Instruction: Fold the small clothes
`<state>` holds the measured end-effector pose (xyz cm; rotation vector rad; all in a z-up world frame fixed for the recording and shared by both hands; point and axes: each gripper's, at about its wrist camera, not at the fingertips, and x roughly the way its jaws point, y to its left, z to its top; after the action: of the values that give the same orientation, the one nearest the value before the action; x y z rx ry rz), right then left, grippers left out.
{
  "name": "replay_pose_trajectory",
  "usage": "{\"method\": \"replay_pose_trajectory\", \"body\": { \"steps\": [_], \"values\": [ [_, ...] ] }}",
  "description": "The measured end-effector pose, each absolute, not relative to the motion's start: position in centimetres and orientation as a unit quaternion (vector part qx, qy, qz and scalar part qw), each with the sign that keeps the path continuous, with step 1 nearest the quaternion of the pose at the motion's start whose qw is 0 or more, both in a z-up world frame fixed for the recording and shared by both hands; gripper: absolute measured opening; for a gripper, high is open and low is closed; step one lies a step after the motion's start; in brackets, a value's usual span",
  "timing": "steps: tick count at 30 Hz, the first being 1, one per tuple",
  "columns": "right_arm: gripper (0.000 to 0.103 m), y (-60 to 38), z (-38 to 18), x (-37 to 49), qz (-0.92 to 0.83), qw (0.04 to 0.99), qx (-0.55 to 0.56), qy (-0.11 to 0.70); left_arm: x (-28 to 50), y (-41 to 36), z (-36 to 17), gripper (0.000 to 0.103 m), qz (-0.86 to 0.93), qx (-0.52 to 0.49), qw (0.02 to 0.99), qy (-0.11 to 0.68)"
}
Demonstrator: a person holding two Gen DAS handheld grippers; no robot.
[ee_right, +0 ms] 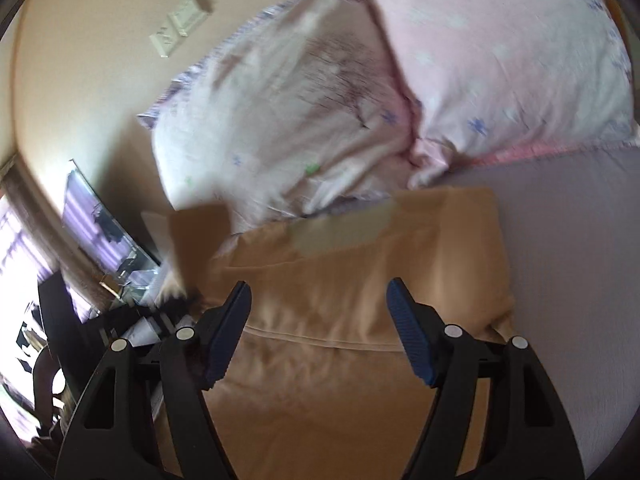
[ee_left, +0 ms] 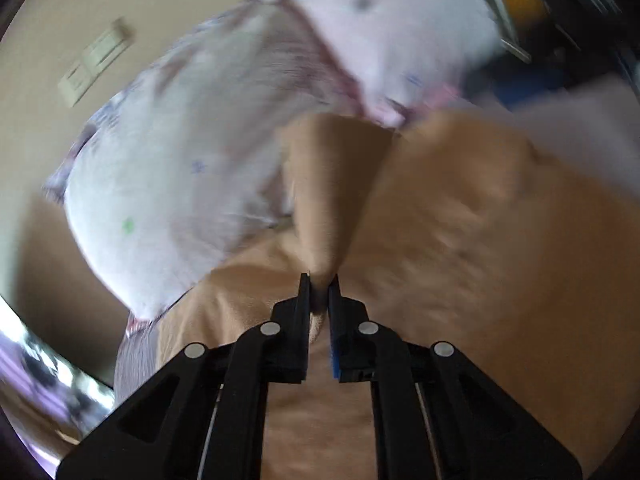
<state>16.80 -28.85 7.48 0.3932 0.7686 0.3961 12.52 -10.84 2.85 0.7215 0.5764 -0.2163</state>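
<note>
A tan small garment [ee_right: 360, 280] lies on the lilac bed sheet [ee_right: 568, 248]. In the left wrist view my left gripper [ee_left: 319, 280] is shut on a fold of the tan garment [ee_left: 460, 240] and lifts a flap of it upright [ee_left: 336, 184]. That raised flap shows at the left in the right wrist view [ee_right: 198, 240]. My right gripper [ee_right: 318, 292] is open and empty, hovering just above the garment's near part.
Two white and pink floral pillows [ee_right: 280, 128] [ee_right: 500, 48] lie at the head of the bed behind the garment. A beige wall with switch plates [ee_right: 180, 28] is behind them. A window and dark furniture [ee_right: 92, 248] are at the left.
</note>
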Motion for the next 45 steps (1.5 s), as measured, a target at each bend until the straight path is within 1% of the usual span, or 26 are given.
{"method": "replay_pose_trajectory", "body": {
  "steps": [2,4,5,6,8,9,13,14,15,16,17,20,21,25,26,28,29,30,32,35,37,39,41,43,44,45],
  "values": [
    [0.071,-29.4,6.0,17.4,0.183,0.878,0.196,0.397,9.8,-13.0,-0.7,0.011,-0.122,0.410,0.860,0.277],
    [0.060,-29.4,4.8,18.1,0.179,0.868,0.193,0.421,8.2,-12.0,-1.3,0.012,-0.114,0.416,0.858,0.277],
    [0.053,-29.0,4.1,18.4,0.171,0.863,0.185,0.437,7.8,-10.8,-0.7,0.014,-0.116,0.397,0.865,0.284],
    [0.049,-28.6,3.5,18.7,0.164,0.863,0.178,0.444,7.5,-9.3,0.1,0.016,-0.114,0.369,0.874,0.294],
    [0.044,-27.7,2.2,19.3,0.173,0.850,0.171,0.467,6.8,-5.8,1.8,0.031,-0.108,0.307,0.892,0.313],
    [0.041,-27.1,1.6,19.5,0.183,0.842,0.169,0.478,6.5,-4.2,2.2,0.032,-0.096,0.283,0.899,0.320],
    [0.036,-24.5,0.5,19.3,0.195,0.839,0.137,0.488,6.1,0.8,2.2,0.034,-0.038,0.237,0.906,0.349],
    [0.029,-24.0,0.4,19.3,0.197,0.843,0.126,0.485,6.1,1.6,2.1,0.037,-0.032,0.226,0.906,0.358],
    [0.016,-23.5,0.3,19.3,0.199,0.845,0.115,0.483,6.1,2.3,1.8,0.038,-0.027,0.216,0.905,0.365],
    [0.007,-22.9,0.1,19.2,0.205,0.846,0.100,0.482,6.2,2.2,1.8,0.041,-0.025,0.212,0.904,0.370],
    [0.005,-22.6,0.2,18.9,0.210,0.849,0.092,0.477,6.3,2.5,1.4,0.042,-0.023,0.209,0.902,0.376],
    [0.005,-22.5,2.2,18.2,0.209,0.869,0.068,0.443,6.5,2.9,0.8,0.042,-0.023,0.208,0.900,0.381],
    [0.005,-23.5,3.8,18.1,0.188,0.887,0.071,0.417,6.6,3.1,0.8,0.042,-0.024,0.208,0.900,0.382],
    [0.005,-29.6,8.3,20.2,0.073,0.932,0.115,0.335,6.9,3.1,0.7,0.043,-0.029,0.186,0.902,0.389],
    [0.005,-30.6,8.7,21.0,0.035,0.940,0.100,0.324,6.8,3.2,0.7,0.043,-0.030,0.182,0.902,0.389],
    [0.010,-31.8,8.6,22.6,-0.023,0.937,0.063,0.343,6.8,3.2,0.7,0.043,-0.030,0.178,0.903,0.390],
    [0.024,-32.5,8.5,22.8,-0.030,0.931,0.073,0.355,6.7,3.2,0.7,0.043,-0.031,0.177,0.903,0.390],
    [0.044,-33.3,8.4,22.3,-0.005,0.930,0.107,0.351,6.7,3.3,0.6,0.044,-0.031,0.175,0.903,0.390],
    [0.060,-33.8,8.3,21.3,0.031,0.935,0.135,0.327,6.8,3.4,0.6,0.045,-0.033,0.168,0.904,0.391],
    [0.059,-32.5,7.4,21.5,0.089,0.928,0.136,0.335,7.1,3.8,0.6,0.047,-0.034,0.154,0.905,0.396],
    [0.055,-31.1,6.7,22.6,0.112,0.923,0.129,0.345,7.2,3.8,0.7,0.047,-0.035,0.150,0.905,0.398],
    [0.054,-29.9,5.9,23.1,0.124,0.922,0.105,0.350,7.1,3.7,0.6,0.048,-0.032,0.153,0.905,0.396],
    [0.055,-28.3,4.8,24.0,0.100,0.916,0.065,0.382,7.0,3.8,0.6,0.048,-0.031,0.150,0.906,0.396],
    [0.055,-28.7,2.2,25.2,0.045,0.885,0.058,0.460,7.1,4.0,0.7,0.048,-0.033,0.143,0.906,0.397],
    [0.055,-29.1,2.3,24.7,0.049,0.891,0.064,0.446,7.1,4.3,0.7,0.049,-0.035,0.133,0.907,0.398],
    [0.056,-29.4,2.6,24.0,0.050,0.888,0.070,0.453,7.0,4.7,0.8,0.050,-0.038,0.121,0.908,0.400]
  ]
}}
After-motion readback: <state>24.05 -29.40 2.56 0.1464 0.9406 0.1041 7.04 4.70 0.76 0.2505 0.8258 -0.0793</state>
